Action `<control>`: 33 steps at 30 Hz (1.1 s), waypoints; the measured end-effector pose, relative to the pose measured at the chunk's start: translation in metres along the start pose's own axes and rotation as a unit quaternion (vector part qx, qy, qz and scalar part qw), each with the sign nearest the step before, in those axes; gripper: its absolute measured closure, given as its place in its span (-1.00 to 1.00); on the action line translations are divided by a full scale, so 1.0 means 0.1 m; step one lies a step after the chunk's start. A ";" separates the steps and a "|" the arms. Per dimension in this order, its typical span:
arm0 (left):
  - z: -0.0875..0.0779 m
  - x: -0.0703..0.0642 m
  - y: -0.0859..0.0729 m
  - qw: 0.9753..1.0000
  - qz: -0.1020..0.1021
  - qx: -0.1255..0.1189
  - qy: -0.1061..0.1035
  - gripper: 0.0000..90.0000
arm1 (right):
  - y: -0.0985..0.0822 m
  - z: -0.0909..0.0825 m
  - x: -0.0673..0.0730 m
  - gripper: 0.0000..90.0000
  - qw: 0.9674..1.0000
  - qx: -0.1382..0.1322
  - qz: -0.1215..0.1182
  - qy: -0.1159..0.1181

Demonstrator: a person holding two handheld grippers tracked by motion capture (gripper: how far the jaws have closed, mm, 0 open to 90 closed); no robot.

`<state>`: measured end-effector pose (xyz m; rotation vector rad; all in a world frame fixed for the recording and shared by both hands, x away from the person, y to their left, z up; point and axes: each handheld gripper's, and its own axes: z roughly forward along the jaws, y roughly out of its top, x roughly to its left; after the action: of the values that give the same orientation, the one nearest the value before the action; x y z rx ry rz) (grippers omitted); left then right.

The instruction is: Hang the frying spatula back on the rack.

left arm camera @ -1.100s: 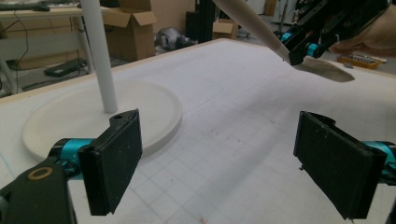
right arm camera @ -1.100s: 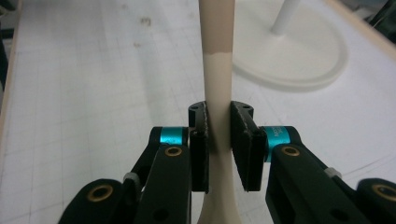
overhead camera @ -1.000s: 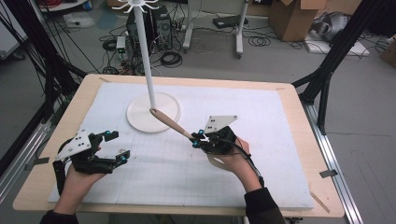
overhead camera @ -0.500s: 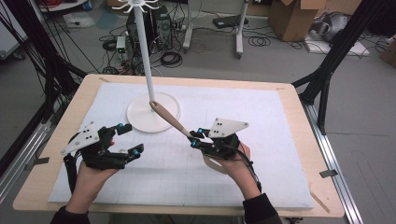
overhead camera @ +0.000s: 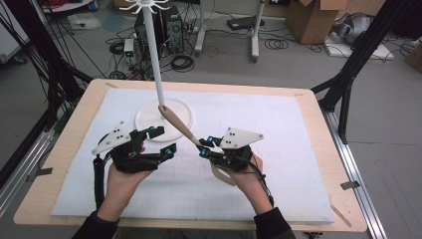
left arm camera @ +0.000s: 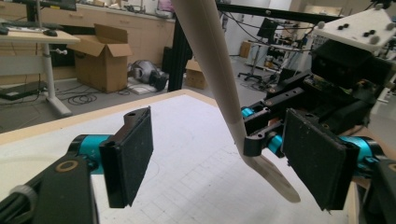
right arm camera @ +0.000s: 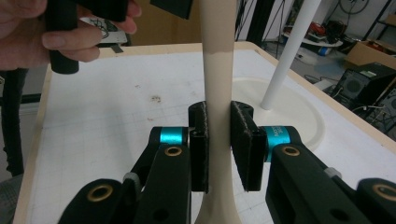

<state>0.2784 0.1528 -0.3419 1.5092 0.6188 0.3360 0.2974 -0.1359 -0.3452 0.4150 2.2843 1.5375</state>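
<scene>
A long beige utensil point(overhead camera: 179, 124) with a slim handle and a wider flat end slants over the white mat. My right gripper point(overhead camera: 205, 145) is shut on its handle, whose pads point(right arm camera: 198, 140) press both sides of the utensil point(right arm camera: 217, 56). The handle's far tip lies close to the white pole point(overhead camera: 154, 64) of a hook stand with a round base point(overhead camera: 149, 117). My left gripper point(overhead camera: 163, 140) hovers open just left of the utensil; its jaws have just been closing with nothing between them. In the left gripper view, the utensil point(left arm camera: 210, 60) hangs beyond the left gripper point(left arm camera: 222, 163).
A white foam mat point(overhead camera: 278, 129) covers the wooden table point(overhead camera: 308, 99). The stand's pole point(right arm camera: 289, 51) and base point(right arm camera: 299, 116) stand beyond the right jaws. Black frame posts point(overhead camera: 348, 74) flank the table. Cables, boxes and equipment crowd the floor behind.
My left hand has moved right and upward toward the utensil and the right gripper. The right hand has stayed almost where it was, still holding the utensil.
</scene>
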 end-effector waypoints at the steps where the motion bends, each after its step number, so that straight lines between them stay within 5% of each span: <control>1: 0.03 -0.01 0.00 1.000 -0.001 0.001 0.001 -0.31 | 0.00 0.00 0.01 0.73 1.000 -0.006 0.002 -0.003; 15: 0.29 -0.05 -0.03 0.998 -0.050 -0.035 0.006 -0.03 | 0.02 0.03 0.06 0.73 1.000 -0.022 0.002 -0.011; 33: 0.38 -0.08 -0.04 0.997 -0.060 -0.042 -0.014 0.63 | 0.02 0.04 0.09 0.73 0.999 -0.027 0.004 -0.027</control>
<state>0.2936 0.1169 -0.3461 1.3871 0.6622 0.2466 0.2914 -0.1282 -0.3452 0.4458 2.1980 1.5678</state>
